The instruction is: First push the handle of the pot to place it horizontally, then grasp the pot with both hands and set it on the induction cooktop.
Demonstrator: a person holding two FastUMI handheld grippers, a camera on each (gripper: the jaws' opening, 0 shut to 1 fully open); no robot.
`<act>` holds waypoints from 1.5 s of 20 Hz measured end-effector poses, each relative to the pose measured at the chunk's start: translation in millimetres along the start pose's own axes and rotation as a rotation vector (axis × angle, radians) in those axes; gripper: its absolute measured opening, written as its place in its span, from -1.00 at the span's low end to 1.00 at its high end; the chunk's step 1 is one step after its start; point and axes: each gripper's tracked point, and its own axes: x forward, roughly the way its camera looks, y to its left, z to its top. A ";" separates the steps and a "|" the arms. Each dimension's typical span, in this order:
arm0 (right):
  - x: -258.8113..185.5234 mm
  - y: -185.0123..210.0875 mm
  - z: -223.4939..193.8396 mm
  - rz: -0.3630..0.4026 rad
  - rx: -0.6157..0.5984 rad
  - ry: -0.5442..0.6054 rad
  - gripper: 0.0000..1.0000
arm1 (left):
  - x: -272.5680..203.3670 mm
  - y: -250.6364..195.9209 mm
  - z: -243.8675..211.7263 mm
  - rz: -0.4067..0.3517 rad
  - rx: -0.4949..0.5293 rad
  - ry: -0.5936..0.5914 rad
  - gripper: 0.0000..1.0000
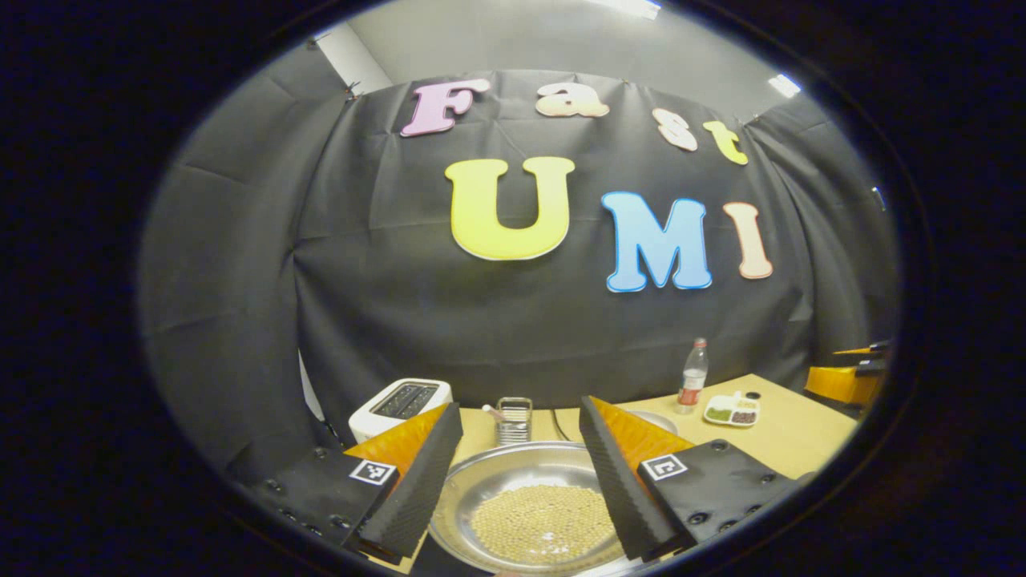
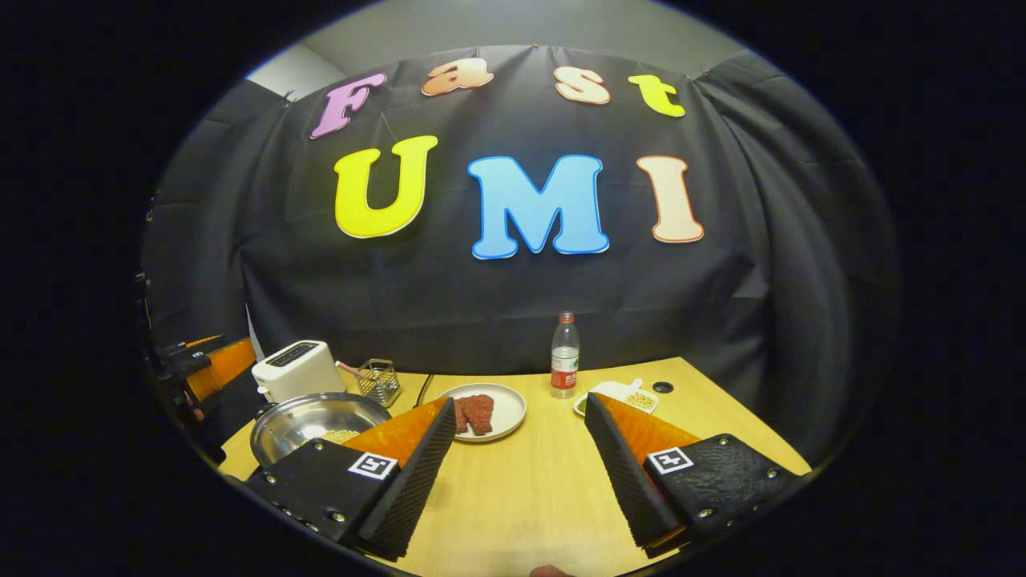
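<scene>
A steel pot point(image 1: 513, 469) with a layer of yellow beans point(image 1: 545, 521) lies right below my left gripper point(image 1: 521, 409). That gripper is open, its fingers spread over the pot's two sides, with nothing between them. In the right gripper view the same pot point(image 2: 309, 421) sits at the left of the wooden table point(image 2: 529, 489). My right gripper point(image 2: 521, 401) hangs open above bare table, to the right of the pot. Part of the right gripper point(image 1: 850, 378) shows at the far right edge of the left gripper view, and the left gripper point(image 2: 204, 365) appears at the left edge of the right gripper view.
Behind the pot stand a white toaster point(image 2: 295, 369) and a small wire basket point(image 2: 378, 381). A plate of red meat point(image 2: 485, 413) lies mid-table, with a plastic bottle point(image 2: 564, 357) and a small divided dish point(image 2: 617, 394) farther right. The booth wall closes the back.
</scene>
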 end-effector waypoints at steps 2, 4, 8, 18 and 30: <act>-15.6 -26.7 7.0 -0.009 -0.011 -0.028 0.97 | -14.5 -25.3 10.0 0.001 0.003 -0.012 0.82; -31.9 -47.1 12.0 -0.001 -0.018 -0.044 0.95 | -32.3 -49.6 18.7 0.010 -0.001 -0.029 1.00; -63.9 -84.9 23.8 0.019 -0.026 -0.084 0.96 | -70.5 -96.7 33.4 0.018 0.003 -0.048 1.00; -128.7 -130.4 37.0 0.098 0.008 -0.141 0.95 | -167.9 -163.2 63.0 0.048 0.012 -0.105 1.00; -180.9 -123.4 49.0 0.053 0.011 -0.199 0.95 | -223.0 -150.7 79.6 0.023 -0.004 -0.141 0.91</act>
